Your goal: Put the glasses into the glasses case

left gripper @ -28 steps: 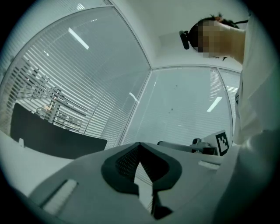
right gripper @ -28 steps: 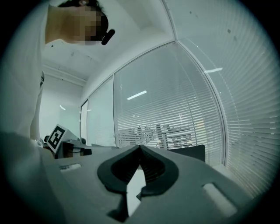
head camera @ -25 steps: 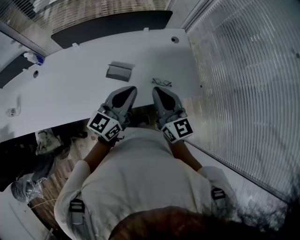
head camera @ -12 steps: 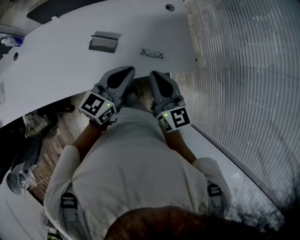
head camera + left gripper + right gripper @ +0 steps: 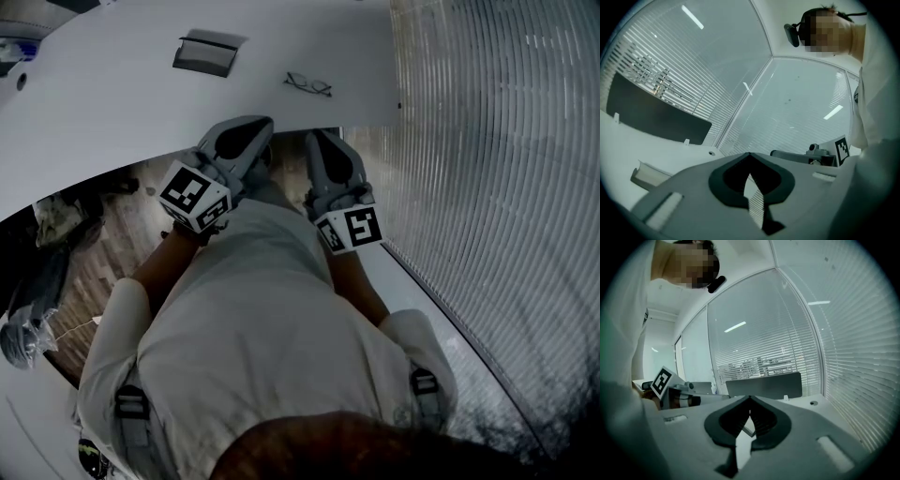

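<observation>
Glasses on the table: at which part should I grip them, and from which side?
Probably the bridge of the glasses, from above with the right gripper, which is nearer: they lie flat on the table, frame thin, lenses side by side.

the person wears a white short-sleeved shirt with grey straps and buckles at the shoulders. the left gripper and right gripper are pale grey rounded shells with dark hollows, each bearing a white cube with black square markers
</observation>
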`<state>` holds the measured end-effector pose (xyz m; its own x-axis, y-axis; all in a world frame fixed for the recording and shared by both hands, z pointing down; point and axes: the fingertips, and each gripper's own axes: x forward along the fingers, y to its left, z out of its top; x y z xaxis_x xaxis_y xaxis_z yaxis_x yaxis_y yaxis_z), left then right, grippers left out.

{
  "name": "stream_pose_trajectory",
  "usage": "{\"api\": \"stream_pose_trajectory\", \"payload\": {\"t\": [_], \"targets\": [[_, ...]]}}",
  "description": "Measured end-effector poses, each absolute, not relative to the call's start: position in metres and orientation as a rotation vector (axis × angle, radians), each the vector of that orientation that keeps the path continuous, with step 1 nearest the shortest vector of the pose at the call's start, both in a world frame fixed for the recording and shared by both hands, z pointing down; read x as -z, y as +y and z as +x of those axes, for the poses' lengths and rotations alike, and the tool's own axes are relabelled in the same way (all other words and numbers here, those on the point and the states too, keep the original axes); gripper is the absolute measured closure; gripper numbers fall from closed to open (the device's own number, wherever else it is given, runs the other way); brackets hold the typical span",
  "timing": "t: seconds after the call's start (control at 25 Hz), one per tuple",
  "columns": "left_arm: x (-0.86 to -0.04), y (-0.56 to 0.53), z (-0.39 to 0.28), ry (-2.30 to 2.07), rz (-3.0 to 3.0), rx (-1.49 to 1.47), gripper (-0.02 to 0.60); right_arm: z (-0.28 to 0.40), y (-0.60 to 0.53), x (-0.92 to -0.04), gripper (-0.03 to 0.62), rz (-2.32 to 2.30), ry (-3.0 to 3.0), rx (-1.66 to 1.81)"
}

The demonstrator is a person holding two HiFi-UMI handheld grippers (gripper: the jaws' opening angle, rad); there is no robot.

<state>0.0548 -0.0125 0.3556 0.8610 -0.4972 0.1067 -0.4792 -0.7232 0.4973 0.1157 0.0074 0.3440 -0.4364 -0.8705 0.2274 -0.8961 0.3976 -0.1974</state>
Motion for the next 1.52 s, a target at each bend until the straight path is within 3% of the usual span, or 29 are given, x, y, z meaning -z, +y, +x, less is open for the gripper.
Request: {"api": "stream_pose_trajectory", "payload": {"t": [0.72,0.8,1.52], "targets": [[-0.458,-0.061,0.079,-0.7,2.409,-0.082,0.582,0.145,-0.065,-0.467,0.591,1.321,-2.323,-0.212],[-0.473,-0.067,0.082,-0.694,2.395,-0.103,0.582,0.151,-0.072,-0.485,0.557,1.266,-2.286,-0.173],[-0.591,-0.118,0.102,-0.731,2.289,-0.219,0.581,0.172,-0.098,-0.627,0.494,0.932,-2.046,-0.014]]}}
